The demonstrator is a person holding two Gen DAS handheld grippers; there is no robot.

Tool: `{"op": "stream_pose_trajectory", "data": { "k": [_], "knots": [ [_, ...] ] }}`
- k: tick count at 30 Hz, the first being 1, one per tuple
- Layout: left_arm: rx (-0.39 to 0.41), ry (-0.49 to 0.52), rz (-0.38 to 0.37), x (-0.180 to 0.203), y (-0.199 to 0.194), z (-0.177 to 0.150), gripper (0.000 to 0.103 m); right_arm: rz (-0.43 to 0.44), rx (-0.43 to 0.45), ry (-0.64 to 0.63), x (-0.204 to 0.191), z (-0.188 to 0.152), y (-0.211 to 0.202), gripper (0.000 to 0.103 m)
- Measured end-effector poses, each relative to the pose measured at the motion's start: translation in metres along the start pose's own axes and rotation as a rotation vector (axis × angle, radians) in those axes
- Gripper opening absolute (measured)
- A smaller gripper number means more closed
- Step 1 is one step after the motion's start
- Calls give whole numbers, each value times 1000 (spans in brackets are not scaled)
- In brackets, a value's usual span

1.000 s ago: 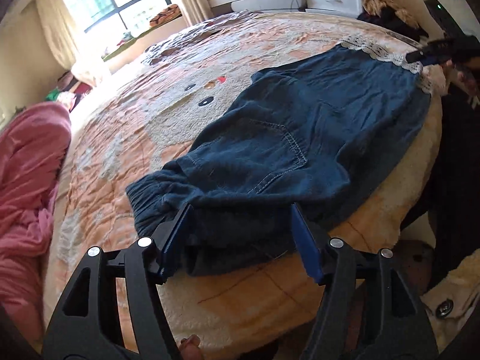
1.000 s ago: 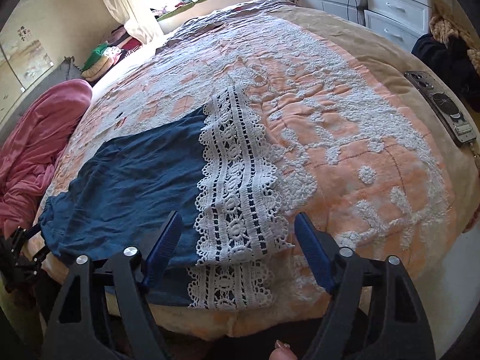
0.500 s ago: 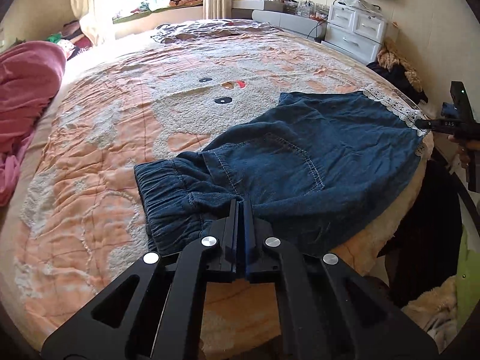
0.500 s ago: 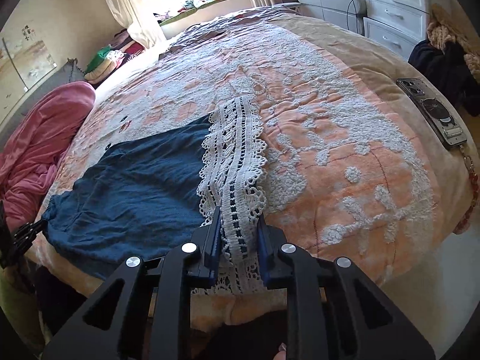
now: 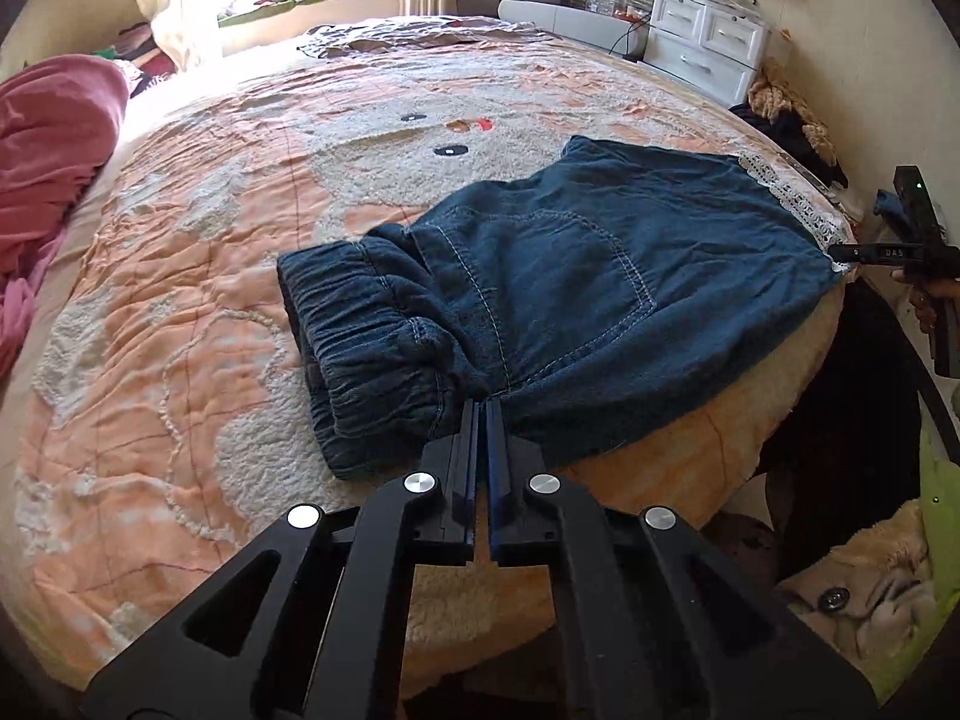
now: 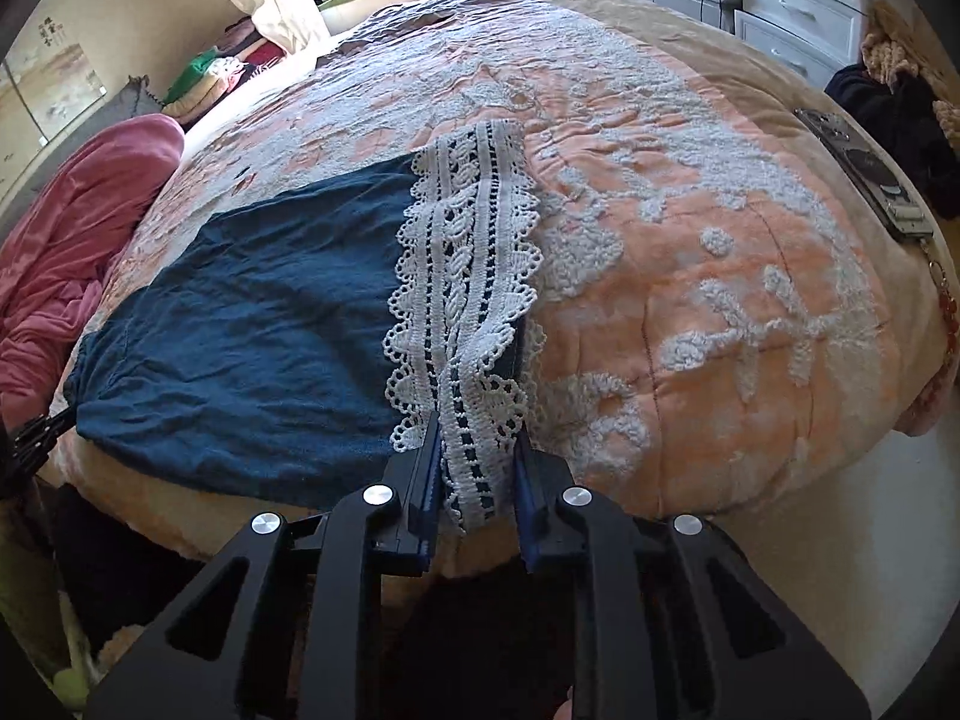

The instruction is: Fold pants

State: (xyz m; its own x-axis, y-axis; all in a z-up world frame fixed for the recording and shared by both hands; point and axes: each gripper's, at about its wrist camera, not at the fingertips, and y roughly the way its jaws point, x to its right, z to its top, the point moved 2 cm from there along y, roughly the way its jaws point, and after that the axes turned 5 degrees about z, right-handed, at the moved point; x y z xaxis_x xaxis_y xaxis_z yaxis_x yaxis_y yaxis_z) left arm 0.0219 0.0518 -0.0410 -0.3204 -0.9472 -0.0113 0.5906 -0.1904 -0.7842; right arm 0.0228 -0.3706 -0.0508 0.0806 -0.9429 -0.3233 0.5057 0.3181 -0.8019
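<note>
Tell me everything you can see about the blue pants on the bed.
The pants are dark blue, denim-looking cloth, lying flat but wrinkled near the quilt's front edge. One end has a gathered elastic waistband, bunched up; a stitched pocket faces up. The other end carries a wide white lace hem. The left gripper is shut on the cloth by the waistband; the right gripper pinches the lace hem's near corner.
</note>
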Motion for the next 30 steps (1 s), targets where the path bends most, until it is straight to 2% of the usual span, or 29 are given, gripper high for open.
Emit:
{"op": "stream_pose_trajectory", "data": {
  "k": [3,6,8,10,11,13,14,16,19,22,23,26,28,30],
  "knots": [
    [3,-15,-6,0,0,1,0,-10,3,45,8,-1,-4,42],
    [10,-27,-3,-2,-10,4,1,-12,61,51,10,1,-25,43],
    [31,-37,5,-3,-27,7,14,7,133,38,6,4,-45,47],
    [66,-29,68,-1,-47,14,43,24,175,-5,-6,7,-57,48],
    [99,-19,93,3,-57,20,47,41,187,-33,-14,8,-60,48],
    [134,18,118,22,-65,38,63,118,186,-85,-36,12,-54,49],
    [147,58,109,37,-64,48,64,160,170,-106,-47,15,-47,50],
    [174,111,63,68,-55,68,74,183,137,-133,-67,21,-28,52],
    [157,121,-63,108,-20,90,75,146,69,-155,-82,23,2,53],
    [48,99,-123,127,27,89,75,66,1,-140,-79,18,25,61],
    [11,100,-110,130,42,82,75,46,-17,-136,-76,16,31,61],
    [-130,110,-13,120,79,55,75,58,-6,-119,-70,10,38,62],
    [-109,64,-60,106,79,47,76,55,-2,-127,-71,8,42,69],
    [-108,57,-67,104,78,47,76,63,3,-136,-75,7,44,79]
  ]
}}
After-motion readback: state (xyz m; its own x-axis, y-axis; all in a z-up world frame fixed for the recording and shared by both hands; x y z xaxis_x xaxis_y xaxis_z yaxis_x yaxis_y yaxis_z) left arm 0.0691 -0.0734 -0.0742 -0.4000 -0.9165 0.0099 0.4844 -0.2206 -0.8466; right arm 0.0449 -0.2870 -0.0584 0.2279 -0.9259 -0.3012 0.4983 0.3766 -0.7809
